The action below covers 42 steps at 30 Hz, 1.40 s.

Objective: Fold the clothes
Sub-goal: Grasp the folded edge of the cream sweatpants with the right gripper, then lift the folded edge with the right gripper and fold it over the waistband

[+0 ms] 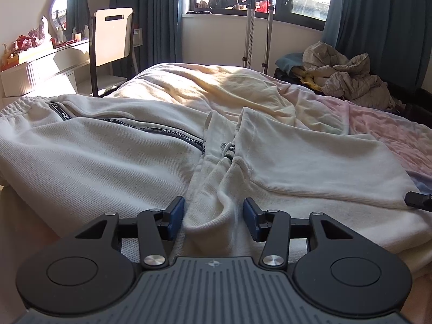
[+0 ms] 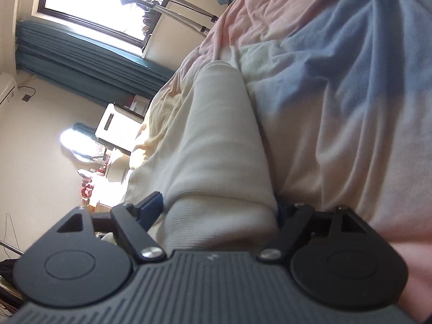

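Note:
A white zip-up hoodie [image 1: 108, 156] with a black lettered zipper tape lies spread on the bed. Its hood and drawstrings [image 1: 225, 148] bunch in the middle. My left gripper [image 1: 213, 216] is open, its blue pads either side of a raised fold of the white fabric at the near edge. In the right wrist view, tilted sideways, my right gripper [image 2: 220, 208] is open around a thick rolled sleeve [image 2: 221, 140] of the same hoodie. The right gripper's tip shows in the left wrist view [image 1: 418, 199] at the garment's right edge.
The bed carries a cream blanket [image 1: 216, 86] and a pink and blue sheet [image 1: 391, 129]. A chair [image 1: 112, 43] and dresser [image 1: 40, 62] stand far left. A garment steamer stand [image 1: 251, 27] is by the window. A crumpled jacket pile [image 1: 348, 75] lies far right.

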Each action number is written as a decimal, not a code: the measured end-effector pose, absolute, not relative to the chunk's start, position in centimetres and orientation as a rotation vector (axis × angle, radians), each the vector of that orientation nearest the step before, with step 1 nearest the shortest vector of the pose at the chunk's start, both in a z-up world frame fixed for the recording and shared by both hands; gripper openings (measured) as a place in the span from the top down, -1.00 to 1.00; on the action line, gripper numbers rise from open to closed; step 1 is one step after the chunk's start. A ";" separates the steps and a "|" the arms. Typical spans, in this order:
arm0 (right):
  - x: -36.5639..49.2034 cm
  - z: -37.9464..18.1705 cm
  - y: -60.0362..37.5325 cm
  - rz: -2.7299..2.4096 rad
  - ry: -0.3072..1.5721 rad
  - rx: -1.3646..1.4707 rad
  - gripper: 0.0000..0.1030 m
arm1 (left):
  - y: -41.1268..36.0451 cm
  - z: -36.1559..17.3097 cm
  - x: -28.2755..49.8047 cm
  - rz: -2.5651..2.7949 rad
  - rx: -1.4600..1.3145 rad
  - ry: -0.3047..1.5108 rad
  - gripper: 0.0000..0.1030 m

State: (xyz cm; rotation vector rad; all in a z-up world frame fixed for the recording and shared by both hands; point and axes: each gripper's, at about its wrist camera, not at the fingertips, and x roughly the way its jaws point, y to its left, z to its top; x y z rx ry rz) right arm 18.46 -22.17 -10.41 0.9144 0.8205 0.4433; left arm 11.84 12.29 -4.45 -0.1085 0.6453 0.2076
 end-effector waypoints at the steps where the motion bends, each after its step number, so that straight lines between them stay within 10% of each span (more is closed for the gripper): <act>1: 18.4 -9.8 -21.8 0.425 0.816 0.885 -0.43 | 12.4 -4.4 11.8 0.205 -0.112 0.640 -0.01; 7: 17.4 -6.7 -22.0 0.347 0.775 0.869 0.28 | 11.5 -3.1 10.3 0.181 -0.079 0.575 -0.03; 42: 12.7 3.7 -36.3 0.097 0.480 0.788 0.31 | -10.9 -4.8 18.2 -0.018 0.168 0.634 -0.14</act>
